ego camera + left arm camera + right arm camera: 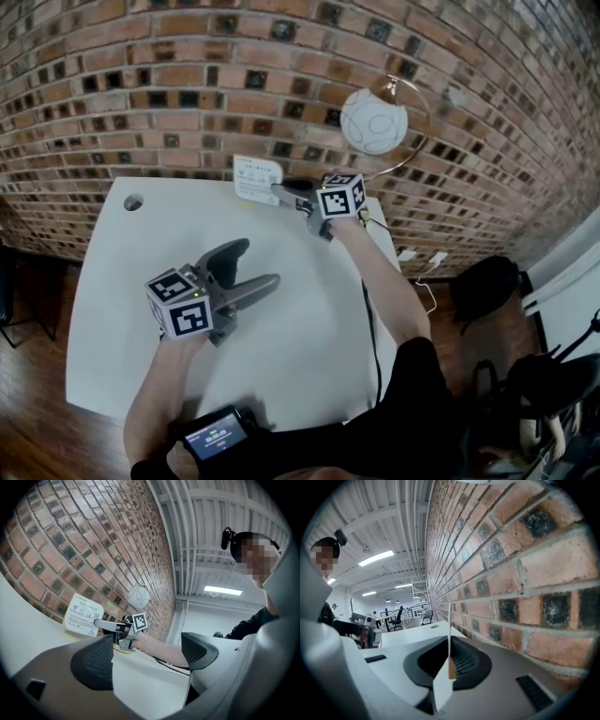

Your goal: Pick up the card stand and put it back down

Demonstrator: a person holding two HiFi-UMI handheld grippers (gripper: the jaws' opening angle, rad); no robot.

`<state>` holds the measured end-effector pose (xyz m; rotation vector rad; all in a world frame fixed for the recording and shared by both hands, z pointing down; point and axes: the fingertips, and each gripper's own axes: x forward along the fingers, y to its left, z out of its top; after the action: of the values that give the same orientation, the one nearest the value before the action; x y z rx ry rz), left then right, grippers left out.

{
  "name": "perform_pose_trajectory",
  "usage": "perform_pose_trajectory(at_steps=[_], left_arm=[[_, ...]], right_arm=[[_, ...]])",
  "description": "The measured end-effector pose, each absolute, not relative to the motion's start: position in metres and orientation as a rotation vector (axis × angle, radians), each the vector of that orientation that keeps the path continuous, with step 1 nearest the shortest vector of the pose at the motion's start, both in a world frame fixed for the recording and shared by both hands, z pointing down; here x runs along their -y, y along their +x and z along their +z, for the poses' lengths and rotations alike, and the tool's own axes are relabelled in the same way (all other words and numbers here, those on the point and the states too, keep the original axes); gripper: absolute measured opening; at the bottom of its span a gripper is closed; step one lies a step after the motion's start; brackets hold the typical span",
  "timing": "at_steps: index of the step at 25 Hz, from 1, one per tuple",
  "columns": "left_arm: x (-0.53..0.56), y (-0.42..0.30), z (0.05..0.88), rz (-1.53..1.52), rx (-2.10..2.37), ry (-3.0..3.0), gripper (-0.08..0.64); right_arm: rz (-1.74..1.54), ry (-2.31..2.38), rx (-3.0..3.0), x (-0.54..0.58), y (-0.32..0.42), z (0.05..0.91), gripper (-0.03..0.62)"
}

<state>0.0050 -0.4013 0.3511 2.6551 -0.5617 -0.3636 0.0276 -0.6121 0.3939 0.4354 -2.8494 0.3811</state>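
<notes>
The card stand [256, 179] is a clear stand with a white printed card, at the table's far edge by the brick wall. My right gripper [278, 192] is shut on its right edge; in the right gripper view the thin card stand [449, 641] shows edge-on between the closed pads. From the left gripper view the card stand [83, 615] faces me with the right gripper [96, 622] clamped on its side. My left gripper [264, 267] rests on the white table [131, 272] near the middle, jaws apart and nothing between them; its pads [93, 660] frame the scene.
A round white globe lamp [374, 121] on a gold hoop stands at the table's far right corner. A cable hole [133, 202] sits at the far left. A black cable [372, 328] runs along the right edge. A phone [216, 438] lies near the front edge.
</notes>
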Motion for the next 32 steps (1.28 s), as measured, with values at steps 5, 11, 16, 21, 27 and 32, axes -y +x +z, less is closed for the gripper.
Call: perform_pose_trajectory(at_steps=[5, 11, 16, 21, 27, 32], left_arm=[[0.403, 0.007, 0.351, -0.369, 0.56, 2.652, 0.448], [0.403, 0.007, 0.352, -0.405, 0.536, 2.63, 0.448], [0.401, 0.011, 0.355, -0.383, 0.526, 2.635, 0.448], [0.402, 0.011, 0.355, -0.386, 0.529, 2.635, 0.448], [0.404, 0.014, 0.363, -0.364, 0.535, 2.632, 0.448], [0.404, 0.012, 0.362, -0.364, 0.544, 2.64, 0.448]], right_arm=[[0.392, 0.413, 2.833, 0.622, 0.014, 0.406, 0.026], [0.394, 0.382, 2.851, 0.632, 0.011, 0.415, 0.028], [0.366, 0.385, 2.811, 0.635, 0.009, 0.421, 0.029], [0.35, 0.456, 2.739, 0.64, 0.01, 0.428, 0.043], [0.349, 0.637, 2.651, 0.646, 0.009, 0.432, 0.121], [0.431, 0.749, 2.565, 0.646, 0.014, 0.439, 0.123]])
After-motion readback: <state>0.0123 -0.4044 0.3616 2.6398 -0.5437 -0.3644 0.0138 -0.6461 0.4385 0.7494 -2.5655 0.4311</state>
